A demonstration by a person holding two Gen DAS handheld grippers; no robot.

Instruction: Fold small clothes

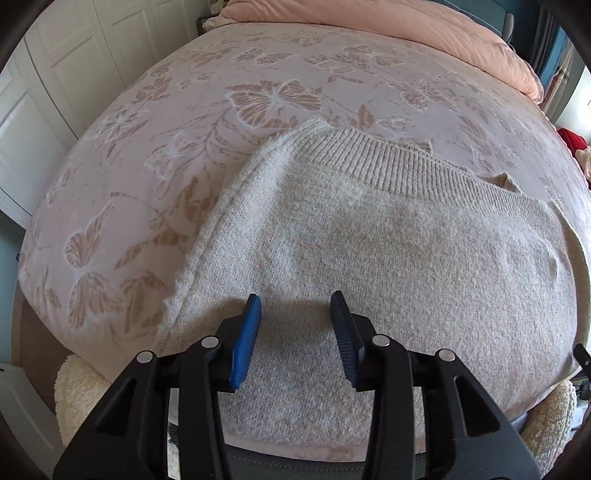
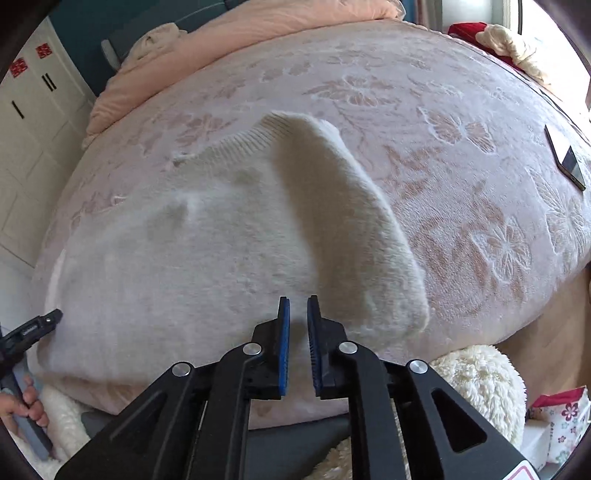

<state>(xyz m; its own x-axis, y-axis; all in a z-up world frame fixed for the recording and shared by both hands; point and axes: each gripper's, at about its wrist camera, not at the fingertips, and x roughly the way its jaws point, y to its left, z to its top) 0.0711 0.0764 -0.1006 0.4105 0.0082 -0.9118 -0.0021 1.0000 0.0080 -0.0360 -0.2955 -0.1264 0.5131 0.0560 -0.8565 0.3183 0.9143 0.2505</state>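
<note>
A cream knitted sweater [image 1: 388, 251] lies flat on the bed near the front edge, its ribbed band [image 1: 399, 162] at the far side. In the right wrist view the sweater [image 2: 192, 251] has its right sleeve [image 2: 354, 221] folded in over the body. My left gripper [image 1: 295, 306] is open and empty, just above the sweater's near part. My right gripper [image 2: 298, 306] hovers over the sweater's near edge, its jaws a narrow gap apart with nothing between them. The left gripper's tip also shows in the right wrist view [image 2: 40, 325].
The bed has a pink butterfly-patterned blanket [image 1: 258, 99] and a peach duvet [image 1: 424, 33] at its head. A phone [image 2: 567, 162] lies on the blanket at the right. A fluffy cream cushion [image 2: 480, 384] sits below the bed edge. White wardrobe doors [image 1: 44, 85] stand at the left.
</note>
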